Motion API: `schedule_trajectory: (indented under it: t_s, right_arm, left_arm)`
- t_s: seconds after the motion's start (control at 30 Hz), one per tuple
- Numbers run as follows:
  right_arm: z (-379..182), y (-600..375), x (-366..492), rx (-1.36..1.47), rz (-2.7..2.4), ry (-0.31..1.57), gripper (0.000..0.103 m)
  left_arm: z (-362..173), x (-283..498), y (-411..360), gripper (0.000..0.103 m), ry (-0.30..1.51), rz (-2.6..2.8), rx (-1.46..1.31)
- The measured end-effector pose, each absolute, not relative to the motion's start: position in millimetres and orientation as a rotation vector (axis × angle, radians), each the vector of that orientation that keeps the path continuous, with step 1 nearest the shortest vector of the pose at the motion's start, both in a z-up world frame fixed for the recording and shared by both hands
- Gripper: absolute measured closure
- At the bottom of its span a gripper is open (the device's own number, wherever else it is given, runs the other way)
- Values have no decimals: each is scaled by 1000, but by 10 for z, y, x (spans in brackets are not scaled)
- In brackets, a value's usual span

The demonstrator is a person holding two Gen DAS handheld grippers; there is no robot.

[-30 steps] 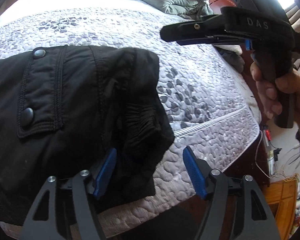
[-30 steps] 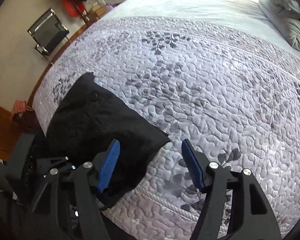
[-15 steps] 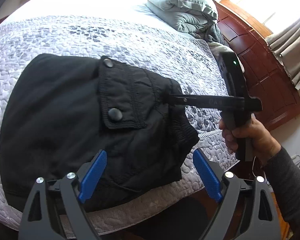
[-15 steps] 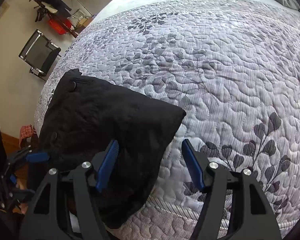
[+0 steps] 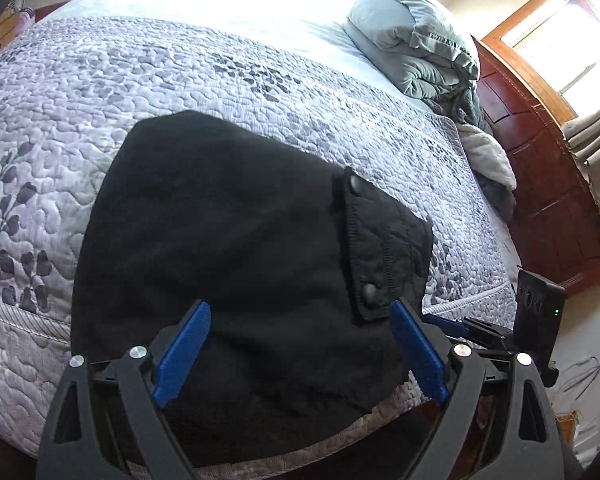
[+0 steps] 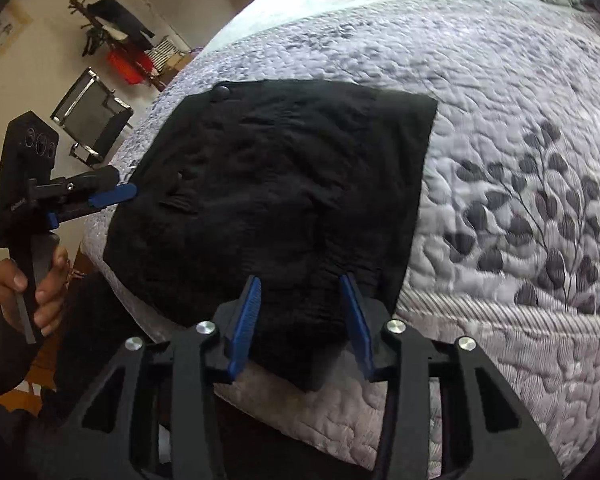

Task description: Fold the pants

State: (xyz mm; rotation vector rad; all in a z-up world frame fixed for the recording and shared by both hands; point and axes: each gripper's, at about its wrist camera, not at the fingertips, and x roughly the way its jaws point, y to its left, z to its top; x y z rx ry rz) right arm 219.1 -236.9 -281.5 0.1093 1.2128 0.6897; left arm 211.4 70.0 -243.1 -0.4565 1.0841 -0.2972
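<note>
The bed [image 5: 227,80] is covered by a quilt [image 5: 99,92] with a leaf print, and the pants [image 5: 239,264] are seen lying near its front edge as a compact black block, partly hanging over that edge. Compared with a second ago, when only one bunched end of the cloth filled the left wrist view, the whole folded packet is now framed, so the camera has been drawn back and the cloth let go. The left gripper [image 5: 300,350] is shown with jaws wide and opening further, the pants beneath them but not pinched. The right gripper [image 6: 304,318] has been brought down from above the bare quilt to the near edge of the pants; its jaws are closing, with a fold of black cloth between the pads, though contact cannot be confirmed. By this it is judged that the folding is nearly finished, and that only a last tuck or straightening of the near edge is being attempted. The left view alone shows the pocket flap [image 5: 384,248] with its two snaps, the pillows [image 5: 412,56] and the wooden headboard [image 5: 548,184]. The right view alone shows the far side of the room, with a chair [image 6: 93,114] and a coat rack [image 6: 111,36], the straight right-hand edge of the packet, and the hand [image 6: 31,280] holding the left gripper beside the pants.
</note>
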Motion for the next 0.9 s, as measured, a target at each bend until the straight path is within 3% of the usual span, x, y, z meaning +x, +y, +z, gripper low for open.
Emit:
schedule_trajectory:
  t_s: [0.1, 0.17, 0.3, 0.5, 0.57, 0.63, 0.7, 0.77, 0.9]
  right_arm:
    - [-2676, -2476, 2157, 151, 659, 1207, 64]
    - [-2457, -2533, 2180, 187, 646, 1161, 56]
    - [-2105, -2444, 2425, 256, 645, 1057, 50]
    - [-2497, -2167, 2999, 381, 638, 1122, 49]
    - [-2799, -2190, 3130, 385, 595, 1194, 69]
    - [-2934, -2317, 3145, 415, 573, 1211, 76]
    - [-2854, -2433, 3121, 456, 574, 1194, 76]
    - [-2633, -2509, 3015, 461, 569, 1141, 48]
    - [-2288, -2423, 2653, 459, 671, 1082, 47]
  left_arm:
    - [-2456, 2088, 661, 12, 1086, -292, -408]
    - [-2417, 2061, 678, 12, 1089, -306, -410]
    - [-2244, 1929, 708, 12, 1050, -302, -393]
    - [-1878, 1772, 642, 12, 1015, -267, -267]
    - [-1772, 1753, 644, 12, 1002, -250, -215]
    - [-1717, 1762, 668, 12, 1003, -223, -176]
    - [-1708, 1792, 714, 12, 1010, -199, -153]
    - [-1720, 1848, 765, 12, 1024, -189, -147]
    - [-1785, 1971, 865, 12, 1043, -171, -145]
